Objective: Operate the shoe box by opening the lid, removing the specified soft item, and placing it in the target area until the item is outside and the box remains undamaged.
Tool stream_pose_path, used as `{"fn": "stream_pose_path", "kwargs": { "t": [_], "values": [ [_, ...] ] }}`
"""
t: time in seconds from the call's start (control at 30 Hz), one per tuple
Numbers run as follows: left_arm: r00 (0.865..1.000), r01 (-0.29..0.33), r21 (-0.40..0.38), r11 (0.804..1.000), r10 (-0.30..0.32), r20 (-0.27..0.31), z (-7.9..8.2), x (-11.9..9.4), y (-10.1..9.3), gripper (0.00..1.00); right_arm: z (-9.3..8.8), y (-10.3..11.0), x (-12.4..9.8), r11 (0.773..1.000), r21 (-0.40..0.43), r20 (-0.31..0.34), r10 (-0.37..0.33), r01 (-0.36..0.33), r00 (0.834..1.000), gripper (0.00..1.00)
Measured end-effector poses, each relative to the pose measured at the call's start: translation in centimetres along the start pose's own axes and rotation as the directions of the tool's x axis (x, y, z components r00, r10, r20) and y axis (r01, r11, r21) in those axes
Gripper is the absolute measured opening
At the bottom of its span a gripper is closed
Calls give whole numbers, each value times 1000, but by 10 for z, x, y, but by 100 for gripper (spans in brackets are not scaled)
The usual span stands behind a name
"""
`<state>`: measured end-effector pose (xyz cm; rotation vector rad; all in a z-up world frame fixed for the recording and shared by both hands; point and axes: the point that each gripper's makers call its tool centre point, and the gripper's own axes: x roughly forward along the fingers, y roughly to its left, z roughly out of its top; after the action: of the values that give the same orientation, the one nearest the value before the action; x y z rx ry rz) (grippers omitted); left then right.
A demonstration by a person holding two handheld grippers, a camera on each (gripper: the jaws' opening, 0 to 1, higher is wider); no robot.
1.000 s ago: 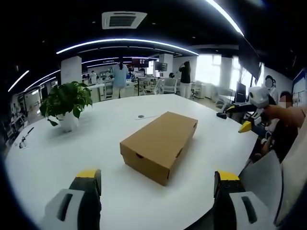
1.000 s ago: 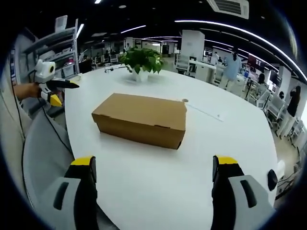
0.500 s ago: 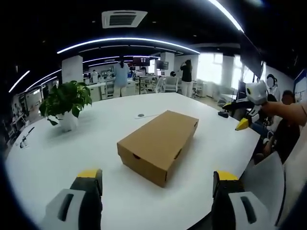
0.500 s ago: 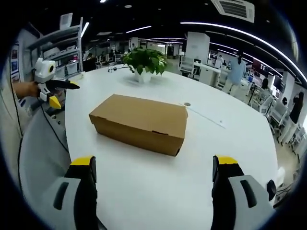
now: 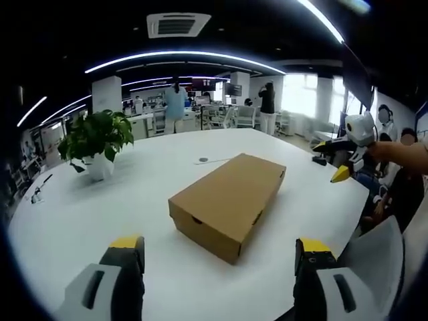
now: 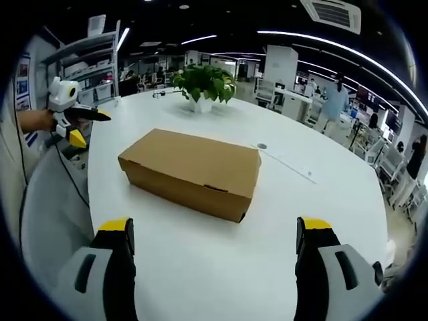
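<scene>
Shoe box (image 5: 229,203) sits lid-down shut in the middle of the white desk (image 5: 80,221), plain brown cardboard, no print or label readable on any face I can see. Soft item presumably inside; can't confirm.

Left gripper (image 5: 217,284) and right gripper (image 6: 212,267) both hang short of the box, not touching it, jaws wide apart and holding nothing. They look at it from different sides of the desk, likely so one can steady the base while the other lifts the lid.

Small notches along the lid's lower edge look like the grip points.

Potted plant (image 5: 95,142) stands well apart from the box, so the bare desk beside the box is the likely drop area.
</scene>
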<state>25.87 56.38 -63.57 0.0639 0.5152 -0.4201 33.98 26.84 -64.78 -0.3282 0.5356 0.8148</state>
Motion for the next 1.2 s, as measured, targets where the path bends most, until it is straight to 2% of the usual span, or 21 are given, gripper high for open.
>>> {"fn": "stream_pose_path", "kwargs": {
  "t": [0.33,0.47,0.63,0.93,1.07,1.2],
  "values": [
    [1000,-13,12,1000,13,-11,0,13,0,95,-6,-8,14,999,-15,-26,29,-29,999,96],
    [1000,-16,12,1000,16,-12,0,20,-1,95,-7,-11,20,999,-28,-35,40,-41,999,92],
    [1000,-15,29,999,15,-5,2,26,-4,90,-8,-13,30,997,-41,-38,58,-60,998,92],
    [999,-32,30,999,33,-22,-9,43,-6,87,-7,-15,49,990,-92,-40,108,-111,993,89],
    [999,-14,48,999,15,-31,-15,50,-17,81,-8,-16,56,985,-112,-55,124,-129,991,86],
    [999,-21,24,999,23,-48,-23,58,-20,79,-7,-18,64,982,-122,-58,137,-144,989,85]
  ]
}}
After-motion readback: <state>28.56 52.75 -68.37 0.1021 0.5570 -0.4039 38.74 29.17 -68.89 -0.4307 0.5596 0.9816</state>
